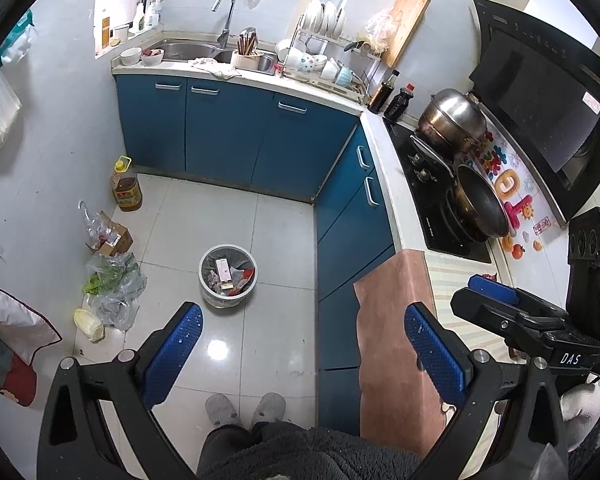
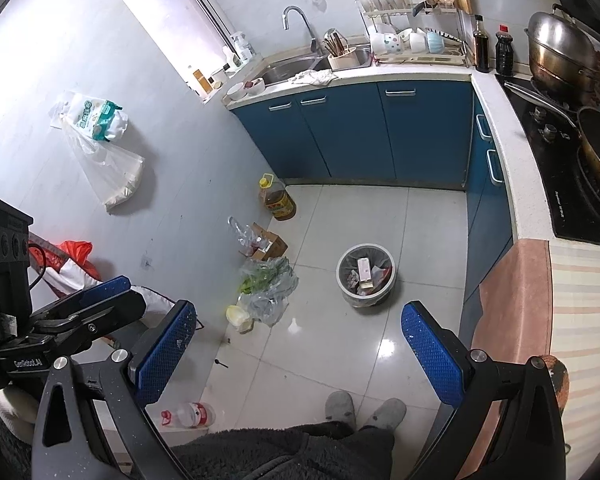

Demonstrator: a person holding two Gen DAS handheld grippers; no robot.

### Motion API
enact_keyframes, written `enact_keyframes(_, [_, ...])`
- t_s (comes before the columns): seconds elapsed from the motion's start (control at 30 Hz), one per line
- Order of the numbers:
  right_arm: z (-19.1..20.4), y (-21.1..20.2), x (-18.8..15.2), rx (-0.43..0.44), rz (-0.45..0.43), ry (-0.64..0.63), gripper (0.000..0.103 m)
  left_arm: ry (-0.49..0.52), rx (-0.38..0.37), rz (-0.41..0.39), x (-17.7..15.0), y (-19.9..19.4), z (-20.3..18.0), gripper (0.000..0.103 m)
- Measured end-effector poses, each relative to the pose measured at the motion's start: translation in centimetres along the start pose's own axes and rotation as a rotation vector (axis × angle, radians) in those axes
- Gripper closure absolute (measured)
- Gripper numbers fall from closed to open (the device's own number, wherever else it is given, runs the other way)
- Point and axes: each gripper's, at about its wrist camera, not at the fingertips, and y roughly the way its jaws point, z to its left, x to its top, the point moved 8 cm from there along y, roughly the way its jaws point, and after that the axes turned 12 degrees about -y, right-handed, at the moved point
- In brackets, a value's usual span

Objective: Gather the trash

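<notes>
We hold two grippers above a kitchen floor; the left gripper [image 1: 302, 344] hangs with its blue pads spread wide and nothing between them, and the right gripper [image 2: 300, 340] is equally wide apart and empty. We count one trash bin [image 1: 228, 280], a round pale bucket lined with a grey bag, standing on the white floor tiles [image 1: 228, 216] at the centre of the left wrist view, just left of the blue cabinets [image 1: 236, 128]. It is partly filled: a pale pink-white carton lies on top of crumpled wrappers, some red. To the left of the bin, along the wall, we count one yellow oil jug [image 1: 126, 186], one open cardboard box [image 1: 114, 236], one clear plastic bag holding green vegetables [image 1: 114, 280], and one pale cabbage-like head [image 1: 88, 322] at the end of the row. In the right wrist view one clear plastic bottle with a red label [image 2: 188, 416] lies on its side at lower left, near the left pad. Two grey slippers [image 1: 246, 408] show at the bottom centre. On the table at the right stand one steel pot [image 1: 452, 118] and one dark frying pan [image 1: 480, 206], plus two dark sauce bottles [image 1: 392, 96] in the corner.
</notes>
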Motion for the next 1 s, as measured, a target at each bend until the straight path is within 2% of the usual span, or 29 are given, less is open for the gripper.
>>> enact_keyframes(1.0, [-0.10, -0.09, -0.23, -0.004, 0.014, -0.010, 0.000, 0.003, -0.003, 0.004, -0.60, -0.05, -0.28, 0.000])
